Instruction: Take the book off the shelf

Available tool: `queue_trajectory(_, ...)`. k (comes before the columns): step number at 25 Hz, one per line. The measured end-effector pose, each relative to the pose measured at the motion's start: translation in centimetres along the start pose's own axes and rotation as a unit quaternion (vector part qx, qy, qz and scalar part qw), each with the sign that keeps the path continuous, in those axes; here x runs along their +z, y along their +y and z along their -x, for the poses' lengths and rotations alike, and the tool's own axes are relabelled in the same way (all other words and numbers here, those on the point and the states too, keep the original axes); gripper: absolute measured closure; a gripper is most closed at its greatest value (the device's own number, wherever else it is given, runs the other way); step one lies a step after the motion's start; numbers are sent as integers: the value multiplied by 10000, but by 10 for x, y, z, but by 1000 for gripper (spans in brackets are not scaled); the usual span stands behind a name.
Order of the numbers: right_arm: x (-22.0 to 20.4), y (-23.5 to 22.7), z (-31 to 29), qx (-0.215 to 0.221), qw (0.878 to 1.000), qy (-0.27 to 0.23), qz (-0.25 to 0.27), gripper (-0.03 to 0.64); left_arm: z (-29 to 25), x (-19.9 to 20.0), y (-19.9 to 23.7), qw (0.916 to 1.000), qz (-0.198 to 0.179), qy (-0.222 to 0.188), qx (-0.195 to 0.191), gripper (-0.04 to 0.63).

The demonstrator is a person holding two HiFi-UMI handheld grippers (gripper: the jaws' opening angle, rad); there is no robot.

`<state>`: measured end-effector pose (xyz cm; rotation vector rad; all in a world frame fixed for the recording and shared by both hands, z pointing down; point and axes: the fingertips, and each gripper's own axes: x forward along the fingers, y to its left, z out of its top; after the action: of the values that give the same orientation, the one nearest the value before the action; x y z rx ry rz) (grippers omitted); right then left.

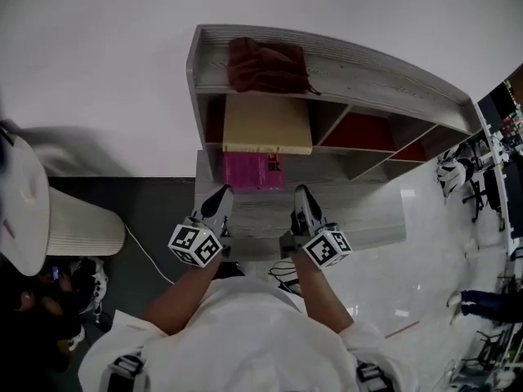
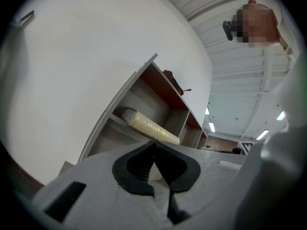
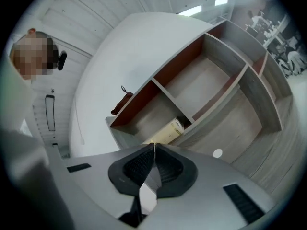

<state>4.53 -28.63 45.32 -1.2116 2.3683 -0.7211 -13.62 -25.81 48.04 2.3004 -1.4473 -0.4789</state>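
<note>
A thick yellow book (image 1: pixel 268 125) lies flat in the upper left compartment of the grey wooden shelf (image 1: pixel 372 84); its spine shows in the left gripper view (image 2: pixel 149 127) and the right gripper view (image 3: pixel 168 131). A flat magenta book (image 1: pixel 252 172) lies on the shelf level below it. My left gripper (image 1: pixel 224 194) and right gripper (image 1: pixel 301 194) hover side by side over the shelf's lowest board, in front of the magenta book and touching nothing. The left gripper (image 2: pixel 153 145) and the right gripper (image 3: pixel 154 145) are both shut, with nothing between their jaws.
A dark red cloth bag (image 1: pixel 265 65) sits on top of the shelf, and the other compartments (image 1: pixel 359 133) stand bare. A white ribbed cylinder (image 1: pixel 82 229) and a cable (image 1: pixel 151 260) are on the dark floor at the left. Chairs and gear (image 1: pixel 458 178) line the right edge.
</note>
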Motion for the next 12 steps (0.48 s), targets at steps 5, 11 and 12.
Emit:
queue_trajectory(5, -2, -14, -13, -82, 9982, -44, -585, 600, -11, 5, 5, 9959, 829, -254, -246, 581)
queue_trajectory(11, 3, -16, -25, 82, 9892, -193, -1454, 600, -14, 5, 16, 9752, 2120, -576, -284, 581)
queue_trajectory(12, 3, -19, -26, 30, 9873, -187, -1580, 600, -15, 5, 18, 9722, 2241, -610, -296, 581)
